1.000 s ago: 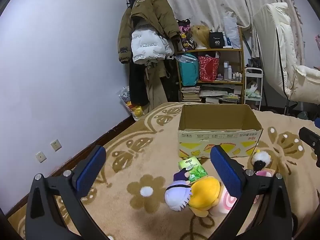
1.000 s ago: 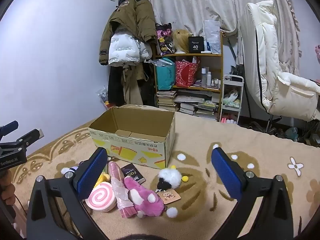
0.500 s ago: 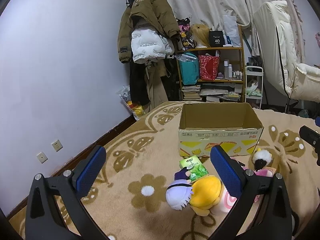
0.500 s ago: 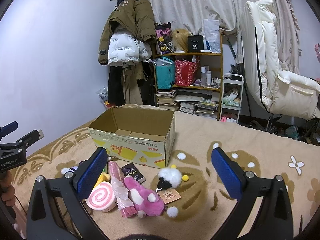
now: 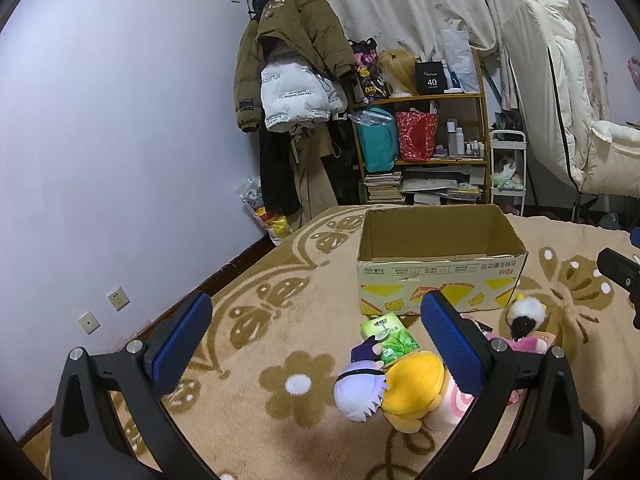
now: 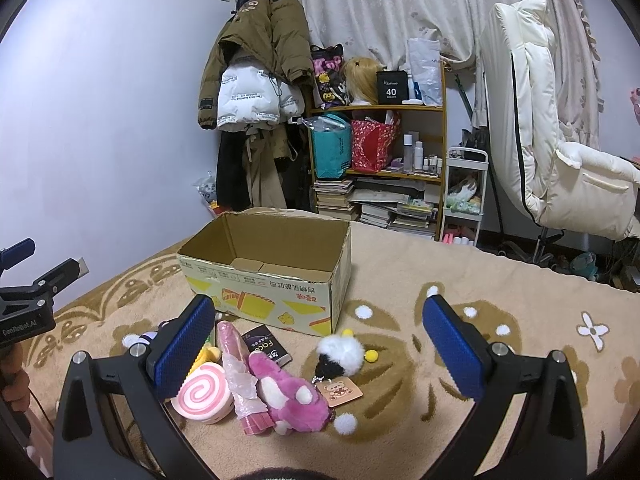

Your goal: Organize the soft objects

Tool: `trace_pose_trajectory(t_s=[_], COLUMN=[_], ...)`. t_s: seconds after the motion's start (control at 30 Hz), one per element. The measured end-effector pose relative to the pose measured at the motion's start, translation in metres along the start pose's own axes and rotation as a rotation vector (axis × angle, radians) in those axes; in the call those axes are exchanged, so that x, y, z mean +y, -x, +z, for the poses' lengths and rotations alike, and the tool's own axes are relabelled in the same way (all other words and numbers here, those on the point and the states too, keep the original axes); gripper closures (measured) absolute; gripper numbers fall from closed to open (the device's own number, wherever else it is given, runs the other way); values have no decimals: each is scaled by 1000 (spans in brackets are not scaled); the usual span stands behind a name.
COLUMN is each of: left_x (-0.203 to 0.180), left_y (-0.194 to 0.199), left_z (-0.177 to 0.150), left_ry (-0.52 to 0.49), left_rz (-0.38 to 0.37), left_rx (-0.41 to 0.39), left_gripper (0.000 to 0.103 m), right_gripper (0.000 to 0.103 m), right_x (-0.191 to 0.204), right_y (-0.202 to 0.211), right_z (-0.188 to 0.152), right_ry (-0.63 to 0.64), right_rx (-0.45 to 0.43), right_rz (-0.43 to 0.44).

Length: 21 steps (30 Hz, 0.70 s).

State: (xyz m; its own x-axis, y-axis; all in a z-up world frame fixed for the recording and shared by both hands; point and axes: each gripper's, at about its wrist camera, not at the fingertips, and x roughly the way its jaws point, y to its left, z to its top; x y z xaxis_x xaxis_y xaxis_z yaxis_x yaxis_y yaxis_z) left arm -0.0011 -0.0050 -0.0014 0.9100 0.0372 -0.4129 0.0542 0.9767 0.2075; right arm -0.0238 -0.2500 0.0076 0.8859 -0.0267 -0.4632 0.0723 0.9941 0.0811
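An open cardboard box [image 5: 440,276] [image 6: 272,300] stands empty on the beige rug. In front of it lies a pile of soft toys: a yellow plush with a pale purple head [image 5: 400,388], a pink swirl cushion [image 6: 204,394], a pink plush [image 6: 288,392], a black-and-white fluffy keychain toy [image 6: 340,354] [image 5: 524,314] and a green tissue pack [image 5: 388,336]. My left gripper [image 5: 316,340] hovers open just left of the pile, holding nothing. My right gripper [image 6: 320,346] is open above the pink plush and the fluffy toy, also holding nothing.
A pink wrapped brush [image 6: 240,376] and a small black packet [image 6: 266,346] lie among the toys. Behind the box stand a cluttered wooden shelf [image 6: 380,168], hung coats [image 5: 288,80] and a white padded chair [image 6: 560,160]. The purple wall [image 5: 100,160] runs along the left.
Both views have barely shifted; the left gripper drifted slightly and both stay open over the same pile.
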Motion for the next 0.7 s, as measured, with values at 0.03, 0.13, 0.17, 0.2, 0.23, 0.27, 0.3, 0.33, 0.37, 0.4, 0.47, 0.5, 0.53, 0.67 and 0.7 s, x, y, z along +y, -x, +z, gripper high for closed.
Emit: trace_pose_trajectory(t_s=[0.03, 0.13, 0.17, 0.2, 0.23, 0.27, 0.3, 0.33, 0.37, 0.4, 0.47, 0.5, 0.53, 0.67, 0.7], left_x=[0, 0, 0, 0, 0, 0, 1, 1, 1, 1, 2, 2, 2, 1, 1], left_y=[0, 1, 1, 1, 1, 1, 1, 1, 2, 0, 1, 2, 2, 2, 2], left_z=[0, 0, 0, 0, 0, 0, 0, 0, 0, 0, 0, 0, 0, 1, 1], left_ry=[1, -3, -4, -6, -6, -5, -5, -7, -10, -8, -10, -11, -12, -13, -12], left_rz=[-1, -1, -2, -1, -1, -1, -2, -2, -2, -3, -3, -3, -3, -1, -2], left_rx=[1, 1, 1, 0, 0, 1, 2, 3, 1, 1, -5, -7, -7, -5, -3], left_gripper=[0, 0, 0, 0, 0, 0, 0, 0, 0, 0, 0, 0, 0, 0, 0], right_gripper=[0, 0, 0, 0, 0, 0, 0, 0, 0, 0, 0, 0, 0, 0, 0], right_x=[0, 0, 0, 0, 0, 0, 0, 0, 0, 0, 0, 0, 1, 1, 0], right_y=[0, 0, 0, 0, 0, 0, 1, 1, 1, 1, 1, -1, -3, -3, -3], right_z=[0, 0, 0, 0, 1, 1, 1, 1, 1, 1, 1, -1, -3, -2, -3], right_ry=[1, -1, -2, -1, 0, 0, 0, 0, 0, 0, 2, 3, 5, 6, 6], right_rx=[0, 0, 0, 1, 0, 0, 0, -1, 0, 0, -2, -3, -7, -6, -6], right_rz=[0, 0, 0, 0, -2, -1, -1, -1, 1, 2, 1, 2, 2, 1, -1])
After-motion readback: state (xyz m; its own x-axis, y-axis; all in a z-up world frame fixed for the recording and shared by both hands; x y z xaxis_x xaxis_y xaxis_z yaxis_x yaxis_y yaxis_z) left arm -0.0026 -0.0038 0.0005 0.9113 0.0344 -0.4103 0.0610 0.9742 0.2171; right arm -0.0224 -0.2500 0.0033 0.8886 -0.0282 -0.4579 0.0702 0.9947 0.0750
